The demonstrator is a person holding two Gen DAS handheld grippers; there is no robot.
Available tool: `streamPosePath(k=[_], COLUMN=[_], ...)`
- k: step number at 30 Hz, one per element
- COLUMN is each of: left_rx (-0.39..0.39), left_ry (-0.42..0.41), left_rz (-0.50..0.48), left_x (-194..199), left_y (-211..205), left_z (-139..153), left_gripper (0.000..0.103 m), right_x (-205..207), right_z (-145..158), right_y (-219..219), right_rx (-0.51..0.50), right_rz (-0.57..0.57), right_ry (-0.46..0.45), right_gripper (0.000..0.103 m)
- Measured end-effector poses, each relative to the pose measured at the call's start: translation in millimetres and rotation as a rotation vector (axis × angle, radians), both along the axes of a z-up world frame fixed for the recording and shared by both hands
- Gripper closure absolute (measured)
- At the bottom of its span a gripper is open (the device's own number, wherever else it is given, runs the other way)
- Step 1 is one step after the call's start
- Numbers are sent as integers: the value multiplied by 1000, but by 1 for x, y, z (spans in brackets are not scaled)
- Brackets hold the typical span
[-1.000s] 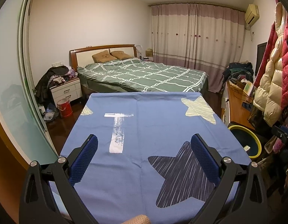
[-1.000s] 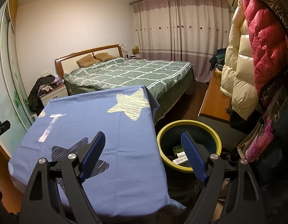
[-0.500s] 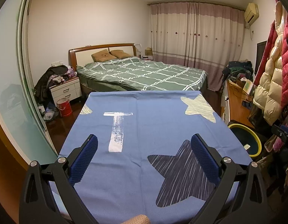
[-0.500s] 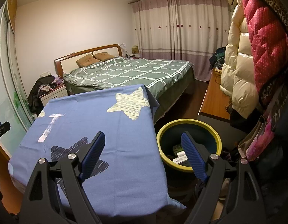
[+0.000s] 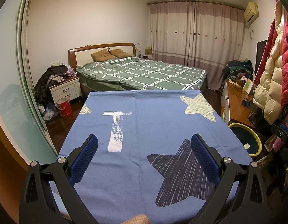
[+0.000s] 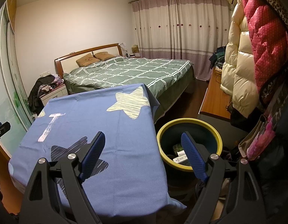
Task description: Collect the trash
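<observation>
— Trash (image 6: 179, 154) sits only in the bin (image 6: 217, 130), low and right of centre in the right wrist view: a few small packets and a white carton at the bottom.

— And on the table?

— Nothing I can see. The blue star cloth (image 5: 144, 130) fills the middle of the left wrist view and looks bare.

— Where are the claws?

— The right claw (image 6: 144, 145) is spread wide and empty, one finger over the cloth, the other over the bin's mouth. The packets lie just past that right-hand finger, lower down inside the bin. The left claw (image 5: 144, 149) is spread as well, holding nothing, above the dark star.

— What could go wrong?

— If the person reaches for something across the table, a finger could snag the cloth and drag it off the edge where it hangs beside the bin. Swinging right, the claw could brush the puffy coats (image 6: 244, 74) filling the right side of the frame.

— Anything else?

— My guess is the collecting is finished, so reaching into the bin would only pull rubbish back out.
</observation>
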State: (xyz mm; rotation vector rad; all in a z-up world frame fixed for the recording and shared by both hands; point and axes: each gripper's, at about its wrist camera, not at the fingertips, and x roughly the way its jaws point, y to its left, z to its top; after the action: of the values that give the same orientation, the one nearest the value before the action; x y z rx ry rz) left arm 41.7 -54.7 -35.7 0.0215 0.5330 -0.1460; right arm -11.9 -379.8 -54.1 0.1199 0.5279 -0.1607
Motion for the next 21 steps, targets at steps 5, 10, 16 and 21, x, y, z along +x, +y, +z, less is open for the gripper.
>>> streamPosePath(k=[5,10,16,21], left_rx=[0,1,4,7], left_ry=[0,0,-1,0], left_rz=[0,0,1,4], left_x=[0,0,0,0], left_y=[0,0,-1,-1], left_z=[0,0,-1,-3], left_gripper=[5,5,5,5], right_x=[0,0,0,-1], right_z=[0,0,-4,-5], right_y=[0,0,3,5], right_rx=[0,0,2,4], right_rz=[0,0,3,4], right_ry=[0,0,5,6], right_gripper=[24,24,24,24])
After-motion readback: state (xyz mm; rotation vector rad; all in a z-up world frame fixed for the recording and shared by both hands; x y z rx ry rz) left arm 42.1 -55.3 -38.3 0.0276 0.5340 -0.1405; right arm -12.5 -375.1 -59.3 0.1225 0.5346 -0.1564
